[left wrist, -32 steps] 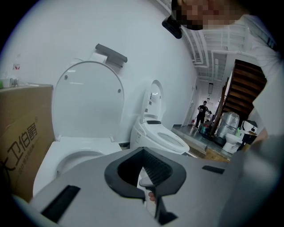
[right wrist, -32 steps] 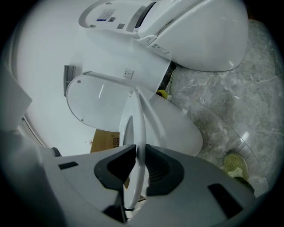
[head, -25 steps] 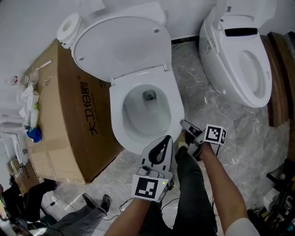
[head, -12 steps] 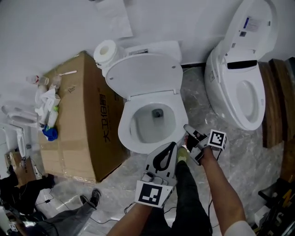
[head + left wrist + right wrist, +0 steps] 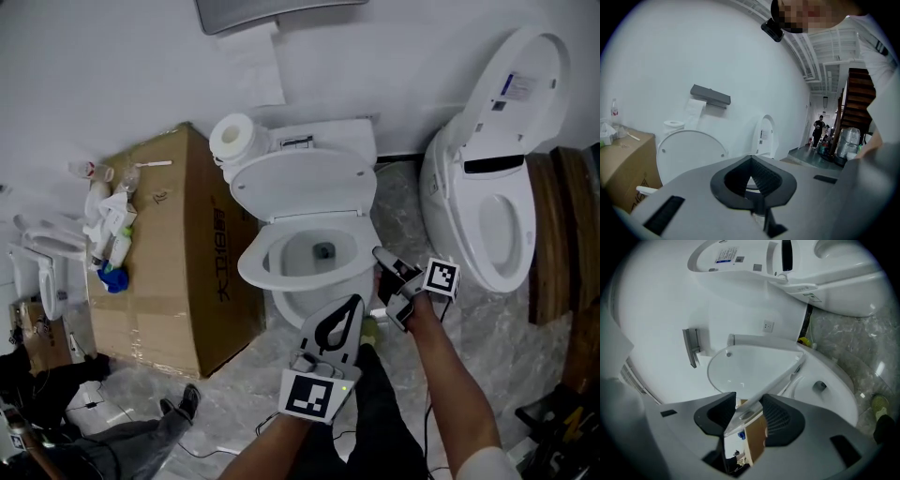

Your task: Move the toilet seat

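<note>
While the white oval plastic toilet seat (image 5: pixel 251 265) stands partway up, between the white ceramic bowl (image 5: pixel 319 305) below it and the raised white oval lid (image 5: pixel 300 183) behind it, we treat it as unsupported. In the right gripper view, the seat's thin front edge (image 5: pixel 780 379) runs edge-on between the jaws of the right gripper (image 5: pixel 749 398). Those jaws have just been opening. They stand well parted, and we see a gap between the edge and one pad, so the pads do not clamp it. The left gripper (image 5: pixel 355 302) hangs closed and empty, just in front of the bowl and apart from the seat.

Hazards, as we judge them:

1. Seat drop. With no clamp on the edge, the seat rests on one jaw at most. If the right gripper (image 5: pixel 384 283) pulls back or tilts, the seat likely falls and strikes the bowl rim.
2. Slip-off. The edge is thin and glossy, so a sideways move probably slides it out of the jaws.
3. Overshoot. A hard upward push may slam the seat against the lid, and the seat could rebound forward.
4. Collision. The left gripper sits near the seat's path. We keep it clear, or bring it under the rim as support.
</note>
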`<state>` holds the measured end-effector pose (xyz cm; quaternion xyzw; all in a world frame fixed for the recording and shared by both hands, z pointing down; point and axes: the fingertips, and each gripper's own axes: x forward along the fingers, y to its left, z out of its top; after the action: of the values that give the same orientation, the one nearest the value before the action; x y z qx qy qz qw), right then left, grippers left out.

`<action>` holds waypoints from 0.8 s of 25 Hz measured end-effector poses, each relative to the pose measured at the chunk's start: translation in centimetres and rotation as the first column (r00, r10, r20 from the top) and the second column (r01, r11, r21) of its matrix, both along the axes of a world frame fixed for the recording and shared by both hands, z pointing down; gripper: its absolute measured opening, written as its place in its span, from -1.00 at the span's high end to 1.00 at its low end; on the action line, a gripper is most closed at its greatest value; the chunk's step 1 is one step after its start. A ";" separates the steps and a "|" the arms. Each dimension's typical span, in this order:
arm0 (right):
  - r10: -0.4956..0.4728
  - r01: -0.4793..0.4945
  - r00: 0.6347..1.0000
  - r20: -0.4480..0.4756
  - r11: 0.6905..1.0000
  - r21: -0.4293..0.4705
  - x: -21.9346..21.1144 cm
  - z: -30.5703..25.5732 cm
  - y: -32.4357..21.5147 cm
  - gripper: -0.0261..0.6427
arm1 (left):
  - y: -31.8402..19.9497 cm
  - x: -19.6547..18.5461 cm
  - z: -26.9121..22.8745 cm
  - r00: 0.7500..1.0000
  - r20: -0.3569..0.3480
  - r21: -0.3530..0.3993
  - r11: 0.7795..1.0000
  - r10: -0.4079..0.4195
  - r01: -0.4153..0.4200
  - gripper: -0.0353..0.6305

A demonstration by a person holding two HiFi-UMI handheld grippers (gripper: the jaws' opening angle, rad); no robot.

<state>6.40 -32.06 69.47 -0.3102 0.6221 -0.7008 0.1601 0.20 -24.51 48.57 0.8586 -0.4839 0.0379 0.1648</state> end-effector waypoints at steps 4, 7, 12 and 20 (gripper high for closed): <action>0.005 -0.004 0.999 0.042 1.000 -0.015 -0.2 -1.2 -2.2 0.37 | -1.8 0.0 -0.7 1.000 0.008 0.005 1.000 -0.016 0.016 0.87; 0.015 -0.013 0.996 0.087 1.000 -0.022 -0.3 -1.9 -4.1 0.35 | -3.0 -0.2 -0.8 0.999 0.013 0.000 0.999 -0.034 0.034 0.87; 0.000 0.000 0.991 0.137 1.000 -0.006 -0.5 -2.7 -6.5 0.29 | -4.7 -0.3 -0.5 0.998 0.028 -0.007 0.998 -0.057 0.057 0.87; -0.034 0.021 0.965 0.261 0.999 0.050 -0.6 -4.1 -9.5 0.22 | -8.2 -0.3 -0.1 0.995 0.039 -0.016 0.996 -0.090 0.090 0.87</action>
<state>5.81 -41.56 65.39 -0.2023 0.6159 -0.7231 0.2385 -0.08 -32.73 48.49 0.8336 -0.5247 0.0510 0.1646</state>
